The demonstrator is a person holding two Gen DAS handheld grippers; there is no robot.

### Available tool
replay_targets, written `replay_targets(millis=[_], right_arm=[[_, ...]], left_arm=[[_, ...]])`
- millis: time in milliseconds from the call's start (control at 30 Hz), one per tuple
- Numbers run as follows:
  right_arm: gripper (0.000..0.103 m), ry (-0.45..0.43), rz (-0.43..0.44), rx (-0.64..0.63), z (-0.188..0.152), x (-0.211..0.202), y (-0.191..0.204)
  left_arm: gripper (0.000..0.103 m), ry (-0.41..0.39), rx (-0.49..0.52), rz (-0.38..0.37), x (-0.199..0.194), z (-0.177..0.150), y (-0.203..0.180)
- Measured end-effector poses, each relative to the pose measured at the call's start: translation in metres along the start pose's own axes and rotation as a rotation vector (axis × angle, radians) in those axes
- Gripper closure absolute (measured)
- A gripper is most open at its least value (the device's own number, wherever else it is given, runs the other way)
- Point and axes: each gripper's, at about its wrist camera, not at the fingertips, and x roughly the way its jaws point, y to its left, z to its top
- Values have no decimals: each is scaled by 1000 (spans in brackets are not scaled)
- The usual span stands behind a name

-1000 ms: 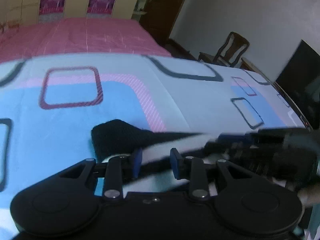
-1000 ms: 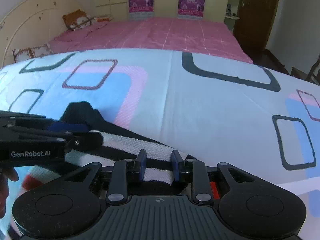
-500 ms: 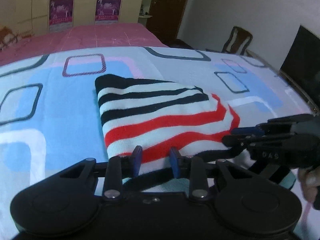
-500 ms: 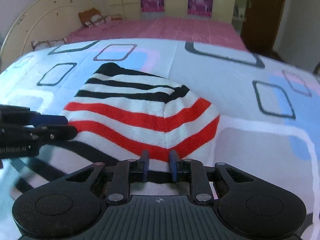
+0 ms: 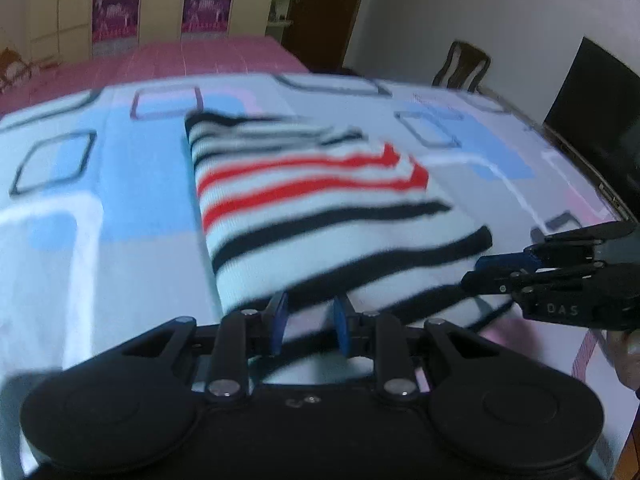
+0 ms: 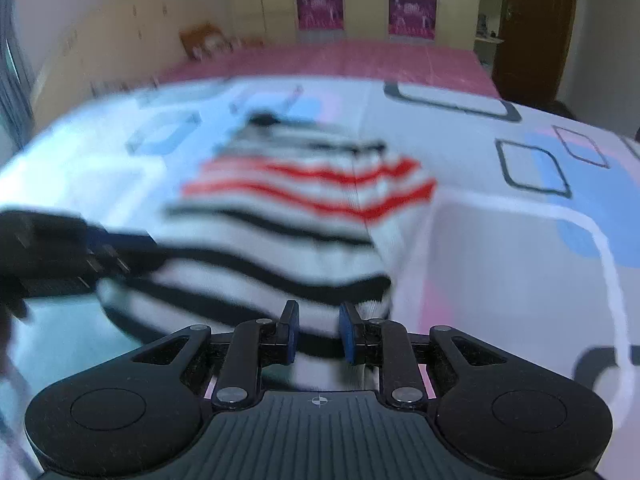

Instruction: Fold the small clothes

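Observation:
A knitted garment (image 5: 320, 208) with white, black and red stripes lies spread on the patterned bed sheet (image 5: 120, 200). My left gripper (image 5: 308, 312) holds its near hem at the left. The jaws are closing, with the striped fabric pinched between the blue pads. My right gripper (image 6: 316, 320) grips the same hem further right, its pads pressed on the black-striped edge of the garment (image 6: 300, 208). Each gripper shows in the other view: the right gripper (image 5: 476, 270) at the right, the left gripper (image 6: 132, 252) at the left. The hem is lifted slightly off the sheet.
Pink bedding (image 5: 180, 56) covers the far half of the bed. A wooden chair (image 5: 464, 64) and a dark screen (image 5: 600, 108) stand beyond the right edge. A dark door (image 6: 532, 28) and wardrobes line the back wall. A soft toy (image 6: 204, 40) sits near the headboard.
Both grippers drew back toward the near edge with the hem. The garment went from a bunched fold to a long spread of stripes, its red bands now further away.

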Motion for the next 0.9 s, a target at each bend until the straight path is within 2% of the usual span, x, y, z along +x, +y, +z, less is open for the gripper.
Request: replay_targets(millis=[33, 67, 133, 300, 333, 367, 400, 433, 467, 500, 533, 567, 600, 667, 767, 800, 900], right_arm=[[89, 5, -18, -10, -5, 3, 2], [91, 3, -50, -35, -11, 6, 7], [92, -2, -72, -45, -15, 6, 13], [93, -2, -74, 2, -20, 5, 11], [93, -7, -80, 9, -15, 0, 12], [93, -48, -85, 39, -10, -10, 11], [84, -95, -89, 78, -7, -21, 8], [48, -137, -92, 124, -4, -30, 2], [33, -163, -93, 155, -2, -34, -3], [31, -180, -72, 185, 0, -35, -9], [48, -172, -60, 213, 3, -33, -15], [64, -162, -44, 224, 6, -29, -18], [88, -141, -35, 243, 9, -22, -22], [89, -117, -7, 304, 13, -10, -34], [89, -72, 37, 393, 8, 8, -55], [81, -58, 62, 422, 3, 14, -64], [79, -48, 148, 473, -2, 11, -78]], left_arm=[[79, -2, 24, 15, 3, -4, -3], [79, -5, 44, 27, 6, -9, -6], [79, -7, 68, 41, 7, -10, -8], [79, 19, 60, 0, 2, -4, -2], [76, -1, 46, -20, -7, 1, 3], [66, -34, 7, -33, -15, 3, 10], [63, -58, -23, -33, -21, 4, 18], [60, -73, -39, -28, -24, 5, 24], [53, -87, -45, -22, -25, 6, 29], [48, -90, -48, -8, -24, 7, 33], [42, -80, -54, 7, -20, 9, 36], [42, -65, -60, 8, -15, 10, 38], [43, -40, -69, 6, -9, 12, 40], [44, -7, -99, -16, 2, 13, 42], [35, 43, -126, -20, 15, 6, 45], [33, 42, -138, -11, 16, 4, 45], [33, 39, -132, 11, 9, 5, 42]])
